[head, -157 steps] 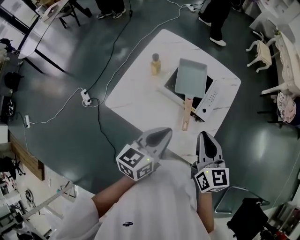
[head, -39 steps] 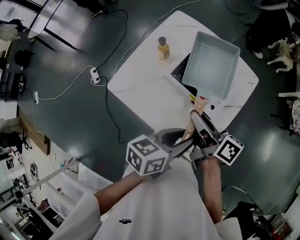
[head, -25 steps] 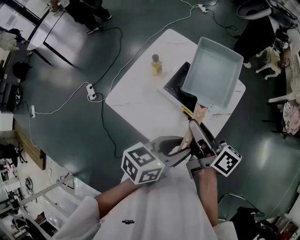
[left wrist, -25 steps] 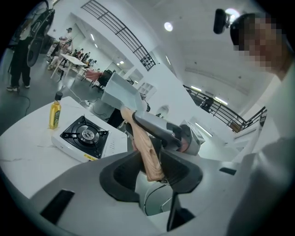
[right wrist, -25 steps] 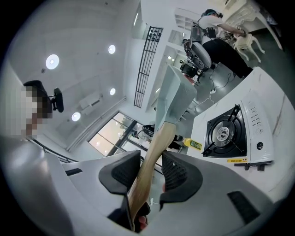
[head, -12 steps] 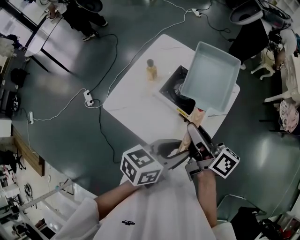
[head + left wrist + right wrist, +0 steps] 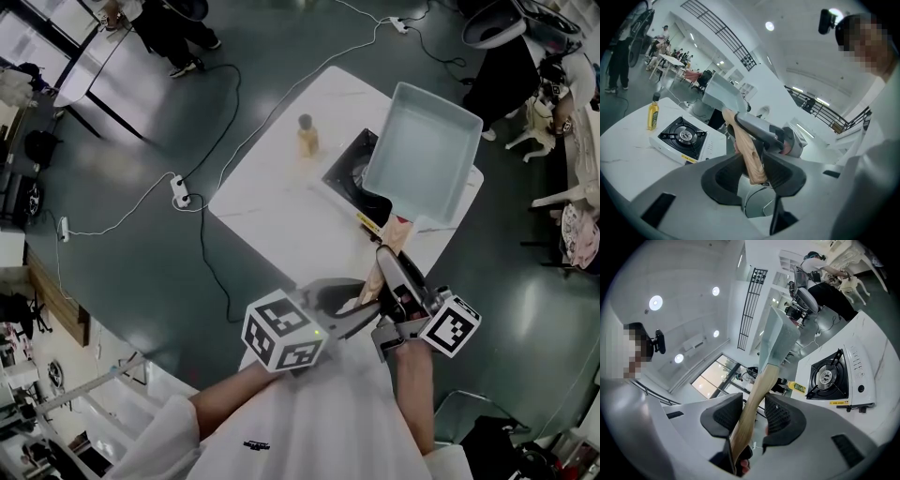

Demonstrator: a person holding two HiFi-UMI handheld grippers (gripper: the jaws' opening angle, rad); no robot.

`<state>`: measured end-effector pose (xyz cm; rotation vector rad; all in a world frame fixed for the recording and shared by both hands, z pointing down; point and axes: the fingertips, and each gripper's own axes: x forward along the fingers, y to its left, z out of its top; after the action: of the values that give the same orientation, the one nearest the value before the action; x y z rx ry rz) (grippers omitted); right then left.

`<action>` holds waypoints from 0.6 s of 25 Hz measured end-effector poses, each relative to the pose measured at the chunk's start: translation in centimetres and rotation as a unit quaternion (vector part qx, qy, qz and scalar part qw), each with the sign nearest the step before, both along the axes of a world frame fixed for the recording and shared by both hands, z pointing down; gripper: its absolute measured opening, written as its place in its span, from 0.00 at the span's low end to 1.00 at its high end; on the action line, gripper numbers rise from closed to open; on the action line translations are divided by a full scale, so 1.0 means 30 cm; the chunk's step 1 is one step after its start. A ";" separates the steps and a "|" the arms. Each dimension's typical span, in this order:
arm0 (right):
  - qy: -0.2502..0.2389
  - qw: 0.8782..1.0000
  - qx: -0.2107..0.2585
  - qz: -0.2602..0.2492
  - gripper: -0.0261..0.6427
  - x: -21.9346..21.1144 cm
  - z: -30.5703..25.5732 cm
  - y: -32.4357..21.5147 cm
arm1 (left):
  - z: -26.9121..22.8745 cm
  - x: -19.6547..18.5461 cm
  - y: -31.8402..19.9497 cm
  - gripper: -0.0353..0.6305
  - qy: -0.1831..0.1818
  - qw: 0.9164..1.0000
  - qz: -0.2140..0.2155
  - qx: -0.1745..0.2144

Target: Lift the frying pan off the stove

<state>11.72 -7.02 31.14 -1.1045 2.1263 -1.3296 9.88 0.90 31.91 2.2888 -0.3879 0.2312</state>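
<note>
The pale blue rectangular frying pan [image 7: 422,155] hangs tilted in the air above the white single-burner stove [image 7: 349,176], clear of its burner. Its wooden handle [image 7: 384,258] runs down toward me. My right gripper [image 7: 387,255] is shut on the handle partway along [image 7: 753,404]. My left gripper [image 7: 361,302] is shut on the handle's butt end [image 7: 752,157], just below the right one. In the gripper views the pan [image 7: 719,91] [image 7: 780,341] rises above the jaws, and the stove [image 7: 682,138] [image 7: 829,376] sits bare on the table.
A yellow oil bottle [image 7: 306,134] stands on the white table [image 7: 272,216] left of the stove. A power strip [image 7: 174,192] and cables lie on the dark floor. White chairs [image 7: 558,192] stand at the right; people stand at the far edge.
In the earliest frame the pan lay on the stove and both grippers were empty near my body. It is now lifted, both grippers on its handle; it has barely moved over the last second.
</note>
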 end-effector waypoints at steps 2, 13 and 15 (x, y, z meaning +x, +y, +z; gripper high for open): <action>-0.002 1.000 -0.001 -0.002 0.25 -0.004 0.001 0.002 | 0.000 -0.003 0.002 0.26 0.000 1.000 -0.003 0.000; -0.006 1.000 -0.003 -0.002 0.25 -0.007 0.002 -0.015 | -0.001 -0.007 -0.014 0.26 -0.001 1.000 -0.004 -0.001; -0.006 1.000 -0.003 -0.001 0.25 -0.005 0.001 -0.017 | -0.002 -0.007 -0.017 0.26 -0.001 1.000 -0.002 0.000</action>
<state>11.55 -7.51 31.17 -1.0941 2.1155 -1.3414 9.68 0.39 31.84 2.2870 -0.3940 0.2314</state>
